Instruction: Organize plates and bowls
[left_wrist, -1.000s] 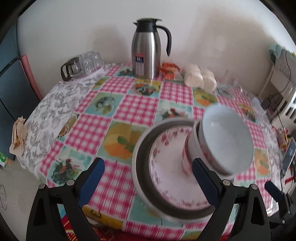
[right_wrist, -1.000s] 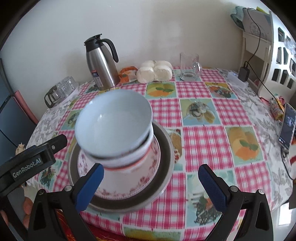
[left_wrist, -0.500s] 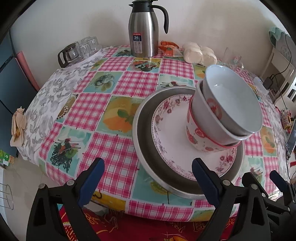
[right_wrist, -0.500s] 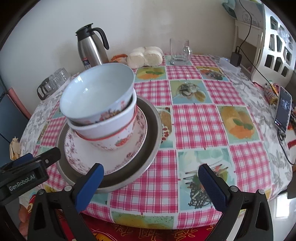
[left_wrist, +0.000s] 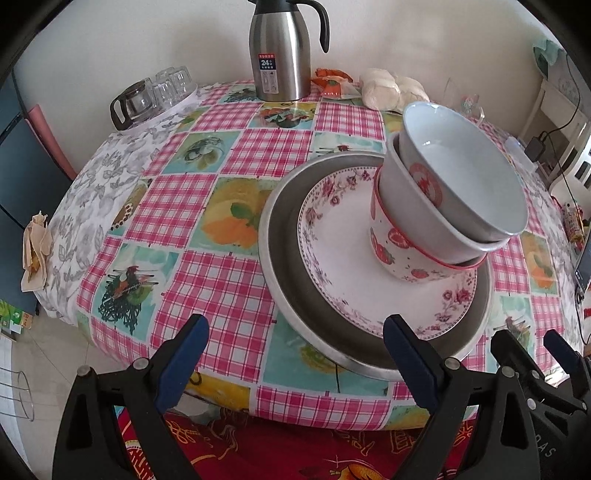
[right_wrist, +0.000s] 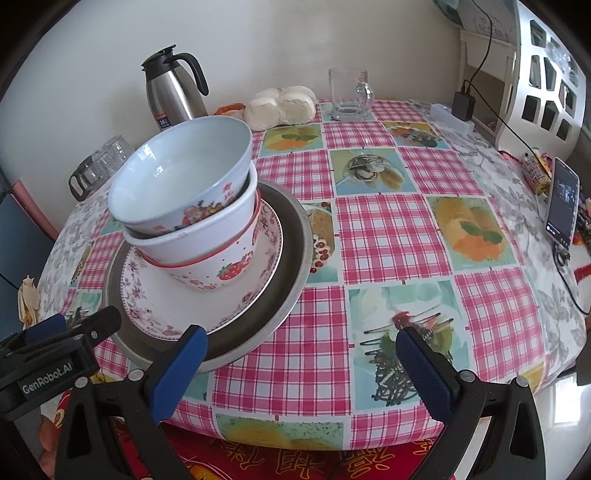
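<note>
A stack stands on the checked tablecloth near the table's front edge. At the bottom is a metal tray (left_wrist: 284, 258) (right_wrist: 291, 258). On it lies a floral plate (left_wrist: 343, 266) (right_wrist: 147, 288). On the plate sit three nested bowls: a strawberry bowl (left_wrist: 395, 254) (right_wrist: 221, 269), a white bowl (right_wrist: 192, 236) and a top bowl (left_wrist: 465, 177) (right_wrist: 184, 173) that leans. My left gripper (left_wrist: 295, 354) is open and empty, in front of the stack. My right gripper (right_wrist: 299, 362) is open and empty, in front of the stack and to its right.
A steel thermos jug (left_wrist: 280, 51) (right_wrist: 173, 92), a glass teapot with cups (left_wrist: 147, 96), steamed buns (right_wrist: 280, 105) and a glass mug (right_wrist: 347, 94) stand at the table's back. A phone (right_wrist: 561, 203) lies at the right edge. A white shelf (right_wrist: 539, 74) stands right.
Both grippers have pulled back from the stack towards the table's front edge. The stack now looks smaller and farther away. The bowls stay on the plate.
</note>
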